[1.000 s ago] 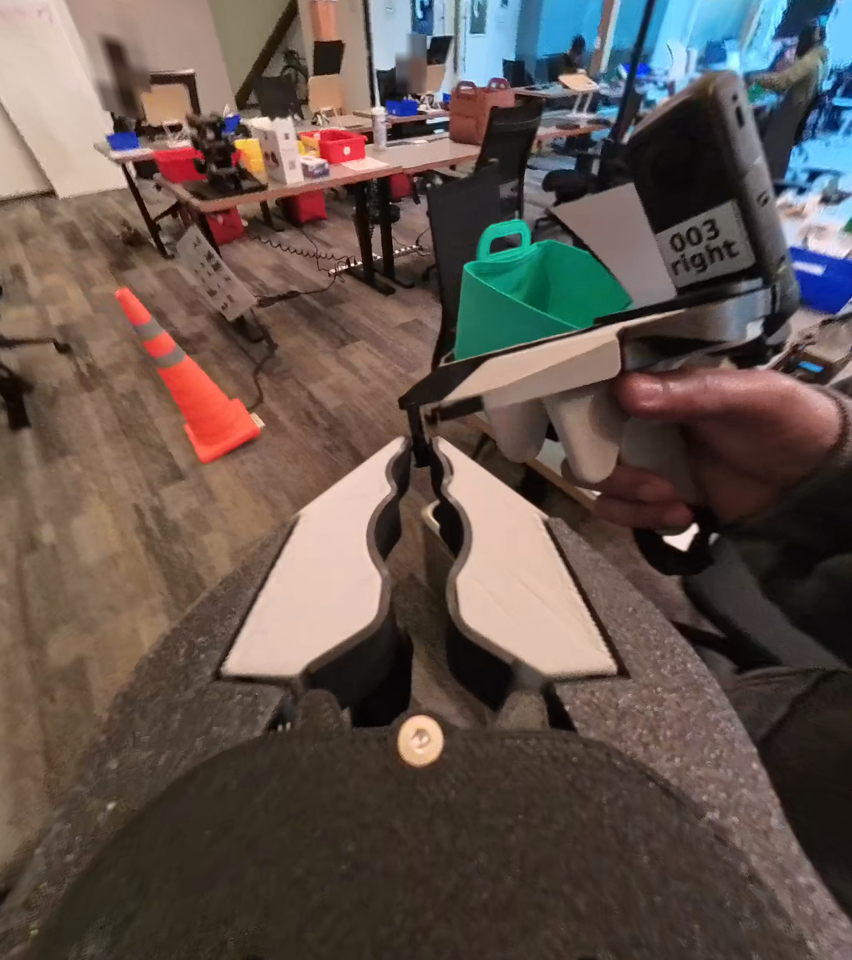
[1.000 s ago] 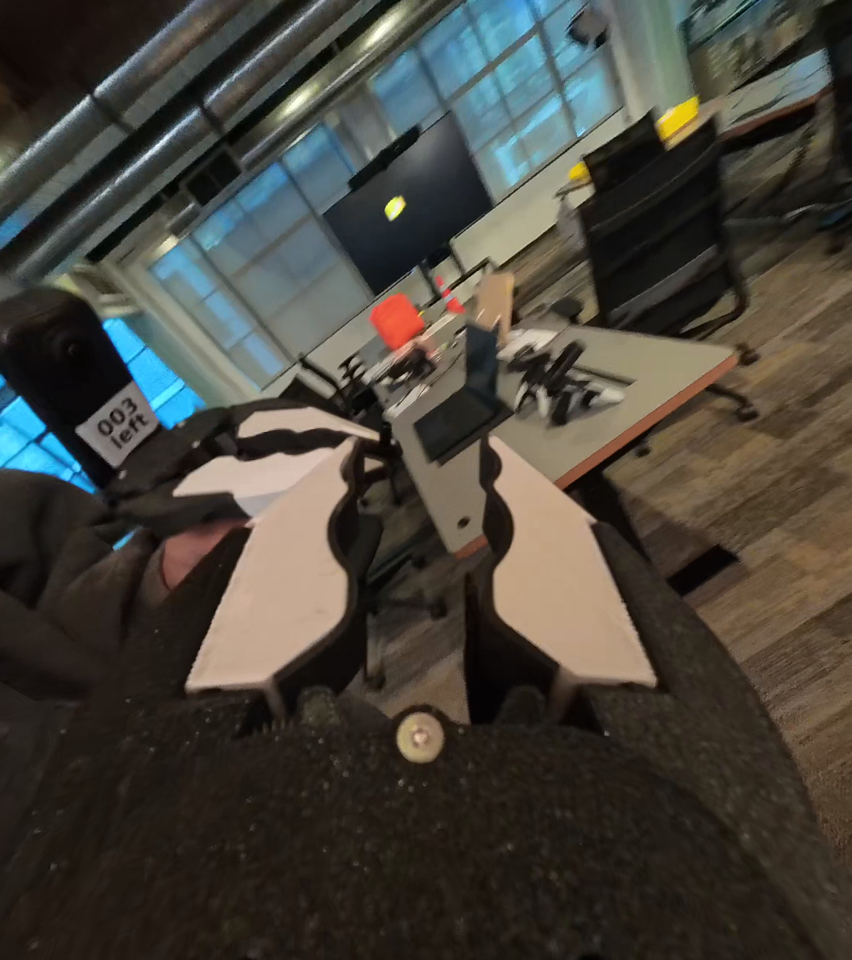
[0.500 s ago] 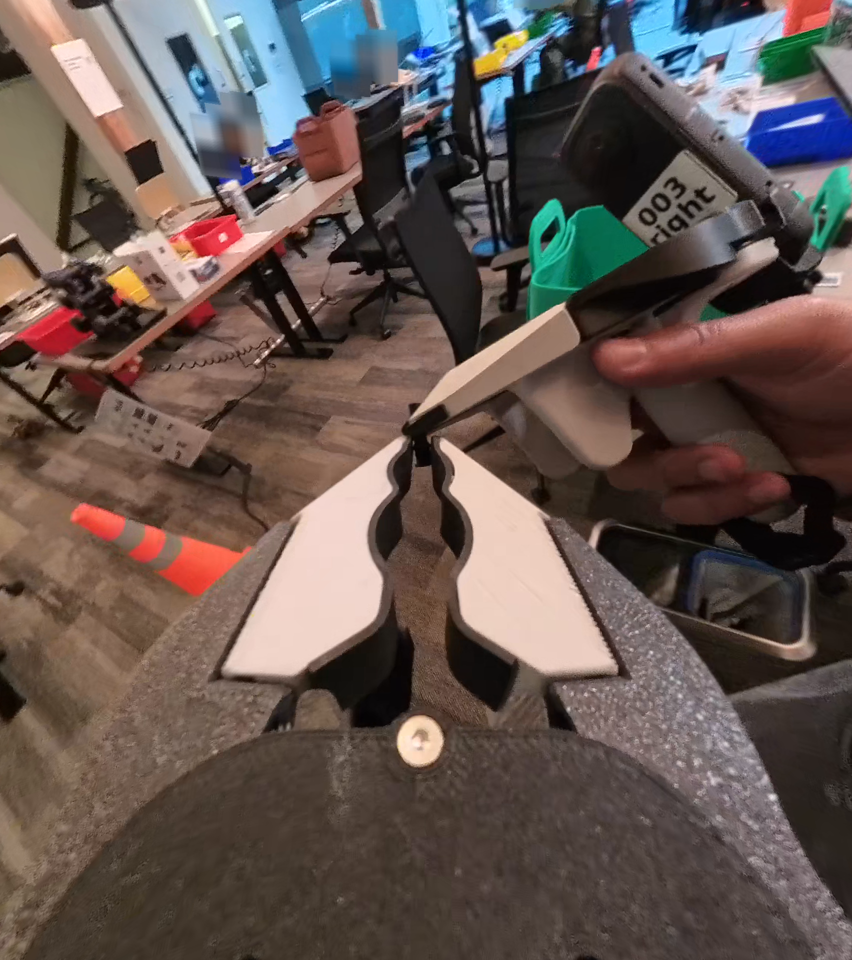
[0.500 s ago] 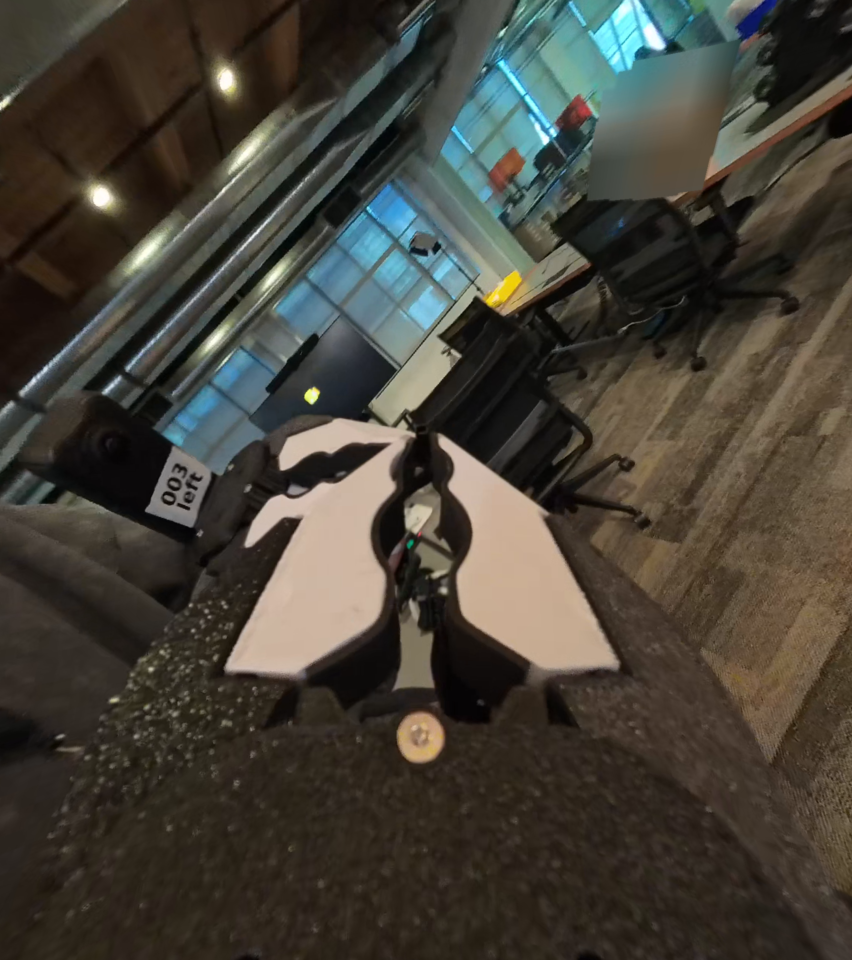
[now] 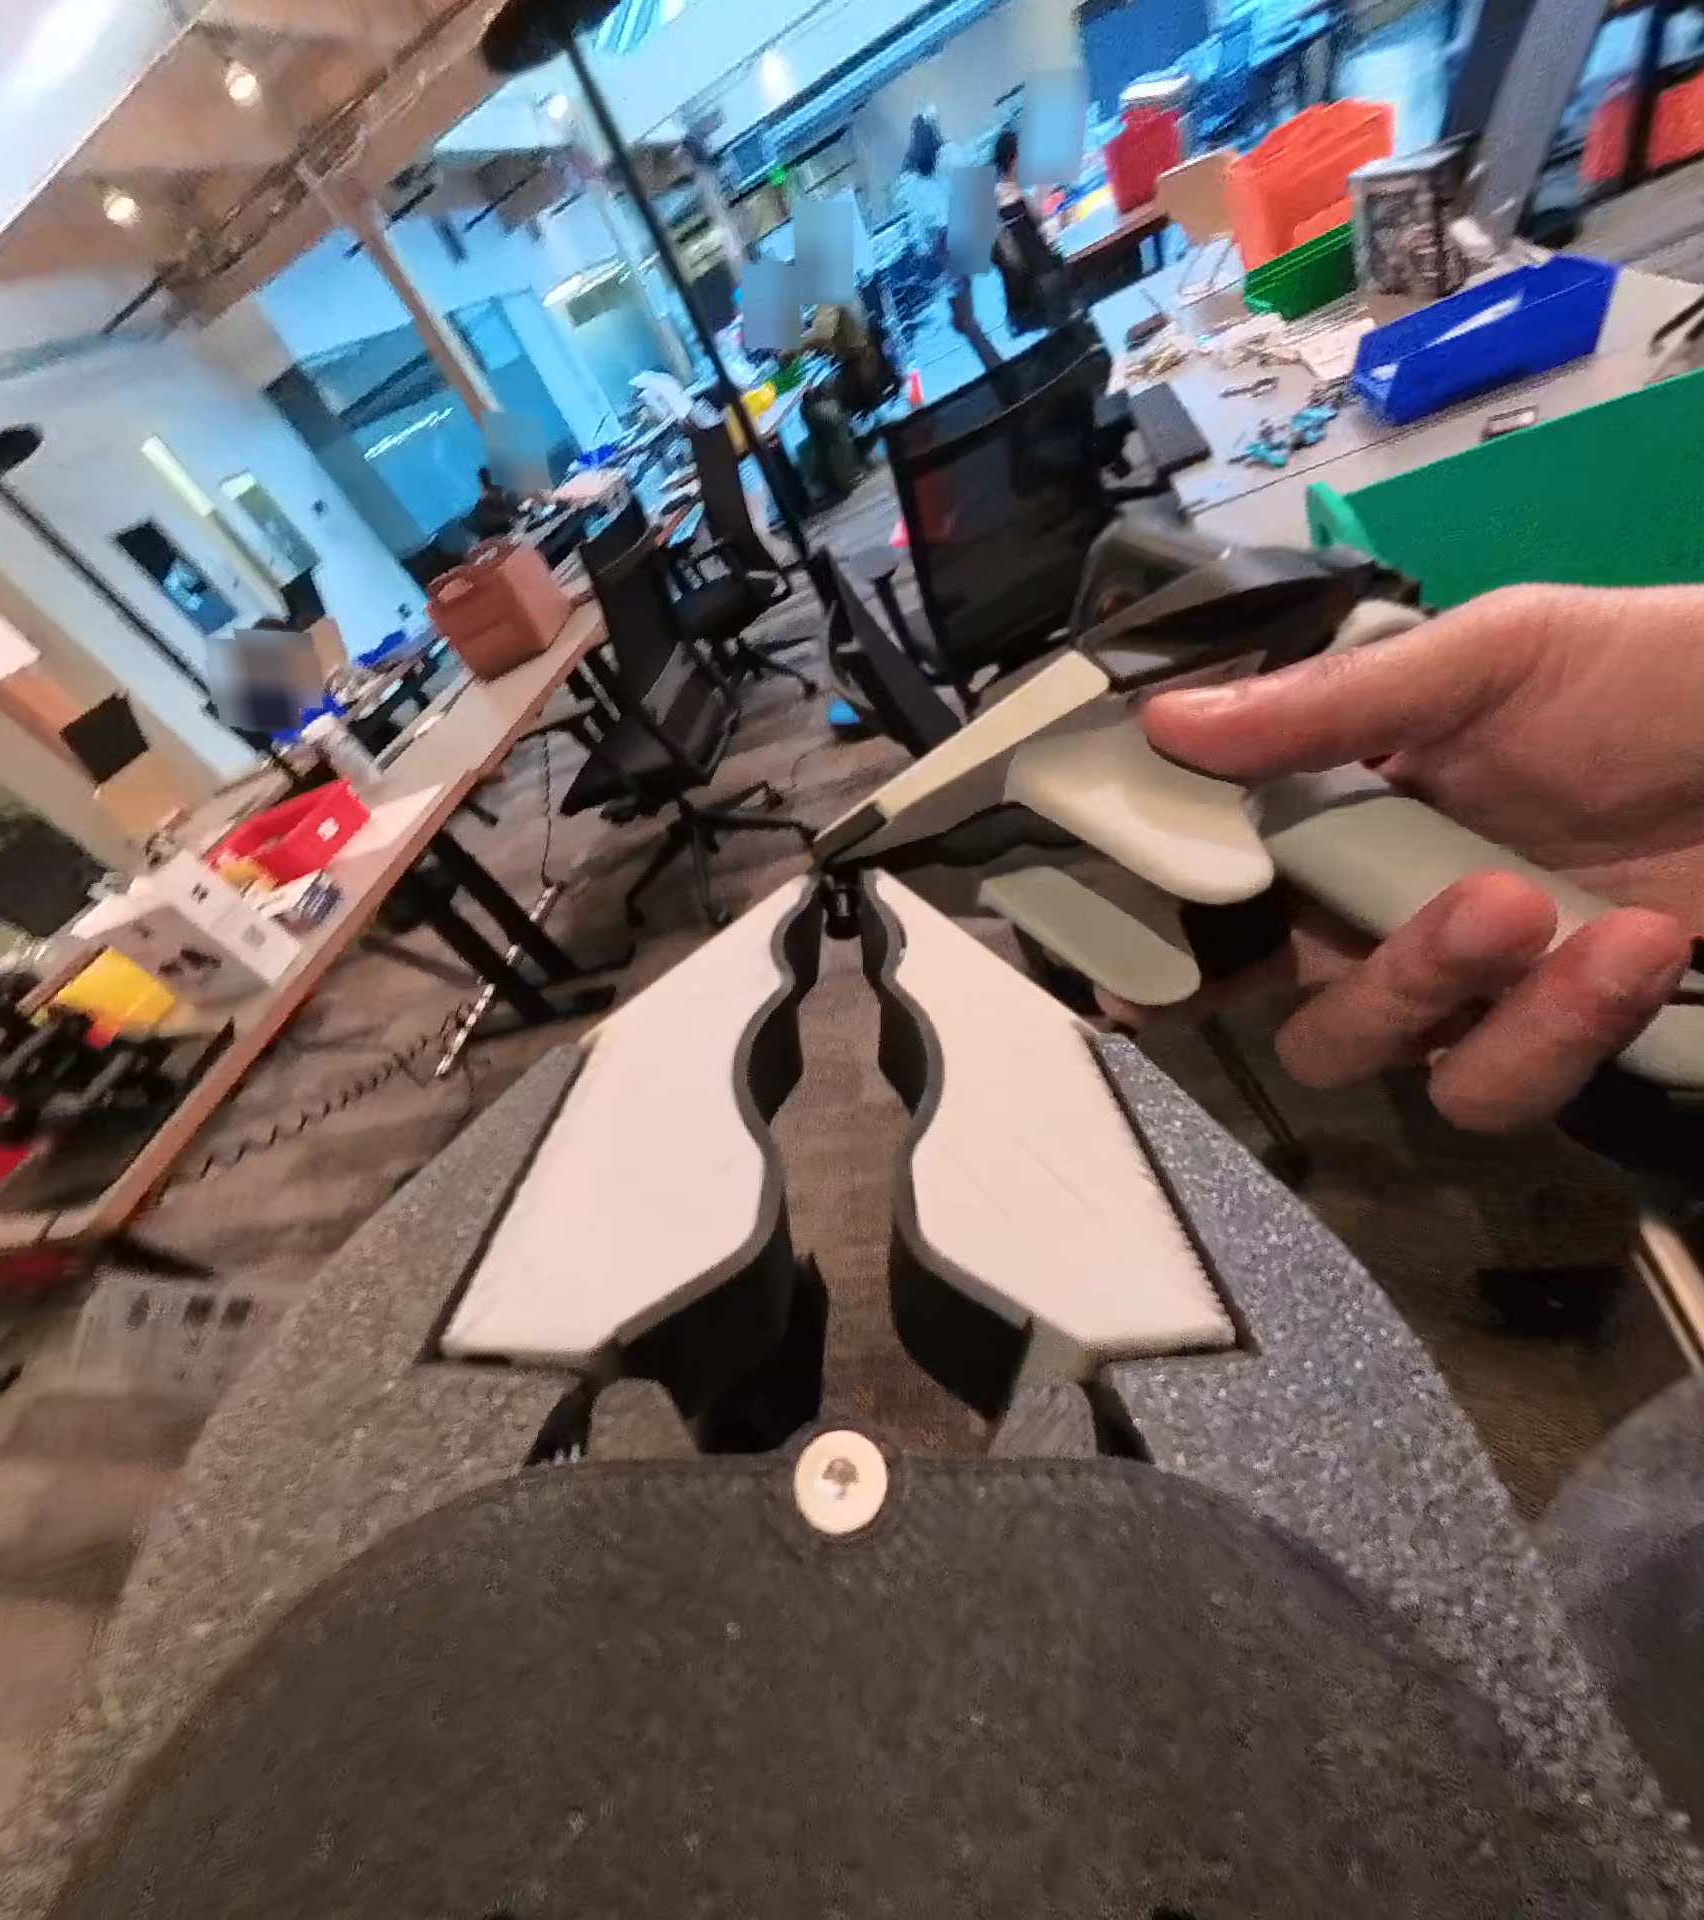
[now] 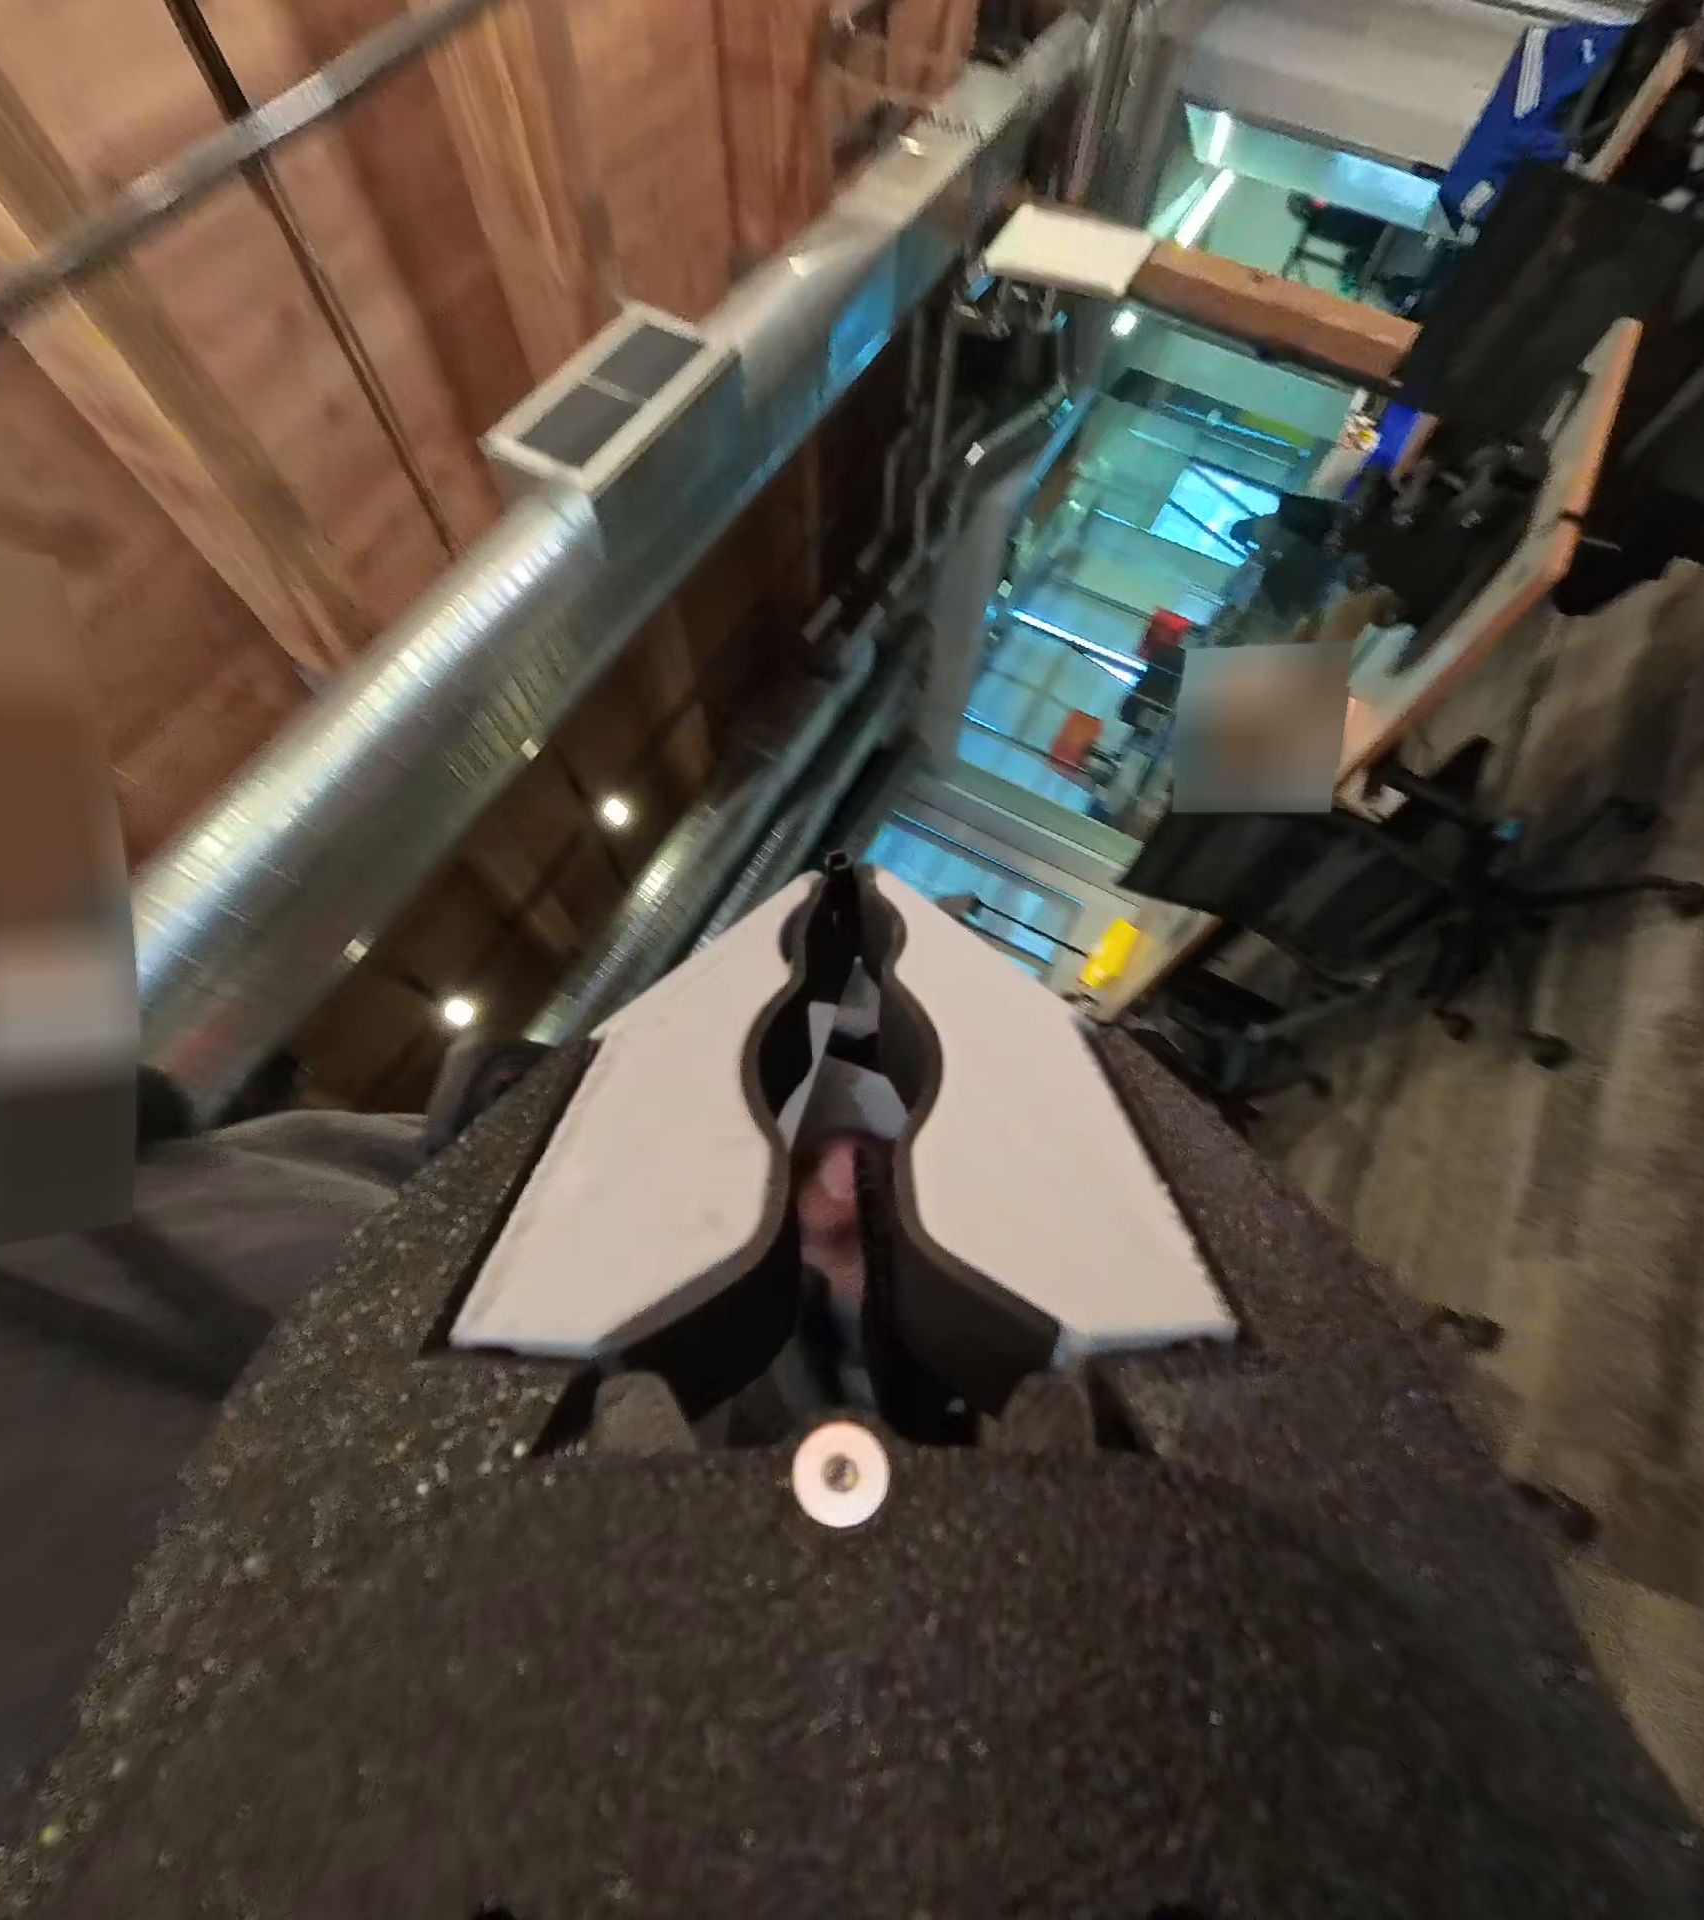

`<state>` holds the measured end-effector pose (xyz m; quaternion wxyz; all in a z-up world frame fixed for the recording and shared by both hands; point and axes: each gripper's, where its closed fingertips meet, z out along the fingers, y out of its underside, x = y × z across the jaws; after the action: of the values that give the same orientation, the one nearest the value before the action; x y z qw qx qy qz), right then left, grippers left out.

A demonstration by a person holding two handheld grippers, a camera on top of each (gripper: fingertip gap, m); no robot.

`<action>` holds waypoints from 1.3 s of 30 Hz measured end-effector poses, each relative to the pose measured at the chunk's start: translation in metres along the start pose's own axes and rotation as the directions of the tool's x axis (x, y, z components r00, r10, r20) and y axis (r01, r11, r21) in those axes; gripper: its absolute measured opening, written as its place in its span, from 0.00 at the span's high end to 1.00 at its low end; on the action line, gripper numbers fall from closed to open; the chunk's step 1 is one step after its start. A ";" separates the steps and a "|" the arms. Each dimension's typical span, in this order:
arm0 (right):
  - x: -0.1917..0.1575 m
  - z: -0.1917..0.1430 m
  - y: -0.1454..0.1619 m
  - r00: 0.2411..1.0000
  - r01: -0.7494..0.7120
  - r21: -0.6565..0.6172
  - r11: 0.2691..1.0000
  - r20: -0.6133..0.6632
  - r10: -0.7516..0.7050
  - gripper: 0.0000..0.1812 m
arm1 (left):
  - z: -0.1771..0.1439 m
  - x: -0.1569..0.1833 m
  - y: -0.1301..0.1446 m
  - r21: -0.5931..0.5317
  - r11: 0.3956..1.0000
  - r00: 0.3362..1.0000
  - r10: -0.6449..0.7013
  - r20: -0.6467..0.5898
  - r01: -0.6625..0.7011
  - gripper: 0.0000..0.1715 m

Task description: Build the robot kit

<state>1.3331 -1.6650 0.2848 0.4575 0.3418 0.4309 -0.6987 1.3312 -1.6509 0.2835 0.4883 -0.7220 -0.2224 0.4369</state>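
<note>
My left gripper (image 5: 841, 891) points out over an office floor with its jaws nearly closed on a small black piece (image 5: 840, 916) at the tips. A hand (image 5: 1513, 748) holds my right gripper (image 5: 832, 844) from the right, tip to tip with the left one. In the right wrist view, my right gripper (image 6: 840, 883) is tilted up toward the ceiling and shut. A thin black toothed strip (image 6: 837, 864), like a cable tie, runs between its fingers and sticks out past the tips. The left gripper's white fingers (image 6: 863, 1091) show through the gap.
Desks with red bins (image 5: 292, 831) and black office chairs (image 5: 682, 727) stand to the left and ahead. A green panel (image 5: 1575, 509) and a blue bin (image 5: 1482, 332) are at the right. A metal duct (image 6: 412, 727) and more chairs (image 6: 1347, 894) show in the right wrist view. Less than 4 cm separates the two grippers' tips.
My right gripper went from open to shut. Both grippers stayed tip to tip while turning; both views swung upward, the right one toward the ceiling.
</note>
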 end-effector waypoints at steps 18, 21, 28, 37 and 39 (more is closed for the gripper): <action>0.185 0.054 -0.535 0.999 0.042 0.305 0.952 -0.011 -0.040 0.98 | 0.480 -0.301 0.045 0.195 0.981 0.939 0.061 -0.340 0.007 0.97; 0.222 0.040 -0.630 1.000 0.011 0.385 0.923 0.018 -0.020 0.98 | 0.576 -0.334 0.057 0.235 0.972 0.910 0.108 -0.401 -0.012 0.97; 0.258 0.004 -0.859 0.999 0.049 0.565 0.824 -0.034 -0.036 0.97 | 0.795 -0.408 0.035 0.263 0.963 0.765 0.121 -0.633 0.066 0.97; 0.327 -0.125 -1.093 0.971 0.221 0.714 0.664 -0.222 -0.084 1.00 | 1.062 -0.414 0.041 0.308 0.951 0.584 0.231 -0.778 0.035 0.96; 0.342 -0.168 -1.156 0.982 0.182 0.763 0.620 -0.170 -0.079 0.97 | 1.133 -0.410 0.042 0.309 0.951 0.576 0.239 -0.782 0.024 0.96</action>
<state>0.1487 -1.3864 0.2551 0.1875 0.5139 0.1388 -0.8255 0.1529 -1.3963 0.2555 0.6063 -0.7751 0.1355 0.1152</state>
